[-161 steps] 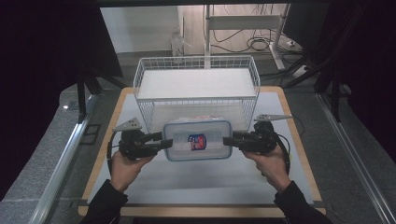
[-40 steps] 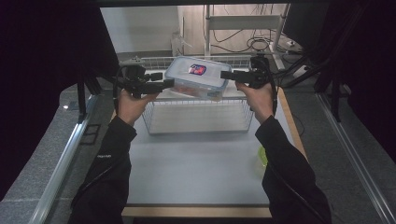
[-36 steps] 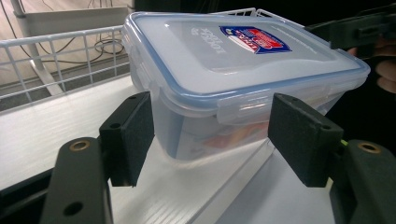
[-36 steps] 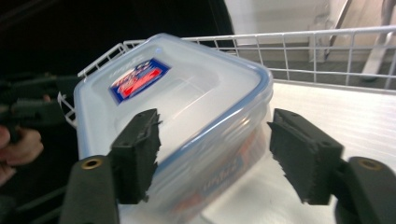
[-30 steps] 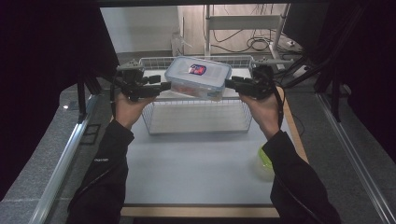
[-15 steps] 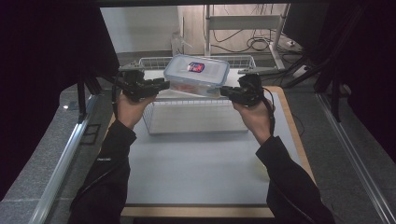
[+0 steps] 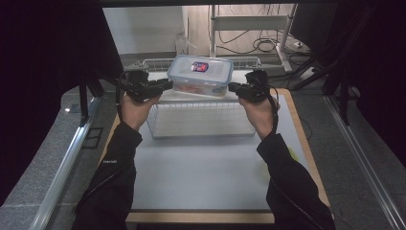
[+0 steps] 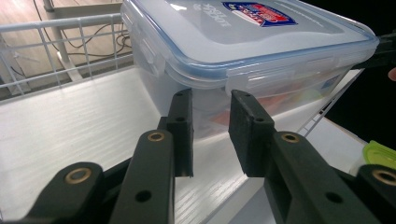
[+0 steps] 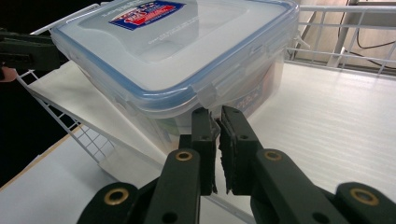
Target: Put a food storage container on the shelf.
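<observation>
bench with a pale grey mat and wooden edge; dark curtains on both sides, cables on the floor behind. one wire basket, one clear lidded container resting on its white top. left hand-held gripper: jaws parted, holding nothing. right hand-held gripper: jaws nearly closed, nothing between them.

Grey table mat, wooden edge — metal shelf, cables behind

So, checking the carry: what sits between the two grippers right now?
The lidded clear container spans the gap between the left gripper and the right gripper, above the wire basket, as the high view shows.
</observation>
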Demonstrator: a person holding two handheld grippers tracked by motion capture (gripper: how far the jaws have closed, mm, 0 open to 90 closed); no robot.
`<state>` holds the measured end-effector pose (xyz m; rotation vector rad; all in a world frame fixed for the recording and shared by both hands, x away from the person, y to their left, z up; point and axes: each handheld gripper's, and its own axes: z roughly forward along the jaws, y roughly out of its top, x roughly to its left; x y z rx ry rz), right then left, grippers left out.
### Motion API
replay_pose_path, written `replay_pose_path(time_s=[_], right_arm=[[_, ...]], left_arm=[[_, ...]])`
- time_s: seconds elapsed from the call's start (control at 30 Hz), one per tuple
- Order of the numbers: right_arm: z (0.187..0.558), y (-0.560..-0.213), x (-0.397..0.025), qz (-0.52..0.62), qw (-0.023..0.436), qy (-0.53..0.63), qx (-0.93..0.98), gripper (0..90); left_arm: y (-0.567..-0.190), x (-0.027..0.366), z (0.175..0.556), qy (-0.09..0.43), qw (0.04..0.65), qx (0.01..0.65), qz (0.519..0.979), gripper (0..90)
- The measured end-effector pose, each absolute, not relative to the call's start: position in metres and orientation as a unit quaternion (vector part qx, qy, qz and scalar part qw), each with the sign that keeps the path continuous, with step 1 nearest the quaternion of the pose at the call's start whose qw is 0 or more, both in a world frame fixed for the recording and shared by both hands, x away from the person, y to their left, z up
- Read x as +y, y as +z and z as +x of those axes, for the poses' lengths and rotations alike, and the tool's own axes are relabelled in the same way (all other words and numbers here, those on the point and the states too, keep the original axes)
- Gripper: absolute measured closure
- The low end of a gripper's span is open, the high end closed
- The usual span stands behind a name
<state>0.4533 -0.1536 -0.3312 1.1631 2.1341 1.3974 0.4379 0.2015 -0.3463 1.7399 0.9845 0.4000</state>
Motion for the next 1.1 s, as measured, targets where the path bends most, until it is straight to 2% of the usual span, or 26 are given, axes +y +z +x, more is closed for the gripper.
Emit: replay_pose_path(time_s=[0.37, 0.83, 1.1], right_arm=[[0.467, -0.331, -0.147, 0.421, 0.178, 0.480, 0.749, 85.4], [0.491, -0.334, -0.145, 0.450, 0.180, 0.474, 0.735, 86.3], [0.477, -0.332, -0.153, 0.425, 0.177, 0.482, 0.746, 78.0]], left_arm=[[-0.347, 0.205, 0.439, 0.157, 0.530, 0.410, 0.726, 63.5], [-0.350, 0.202, 0.436, 0.149, 0.533, 0.399, 0.730, 64.0], [-0.354, 0.206, 0.423, 0.174, 0.516, 0.395, 0.740, 52.0]])
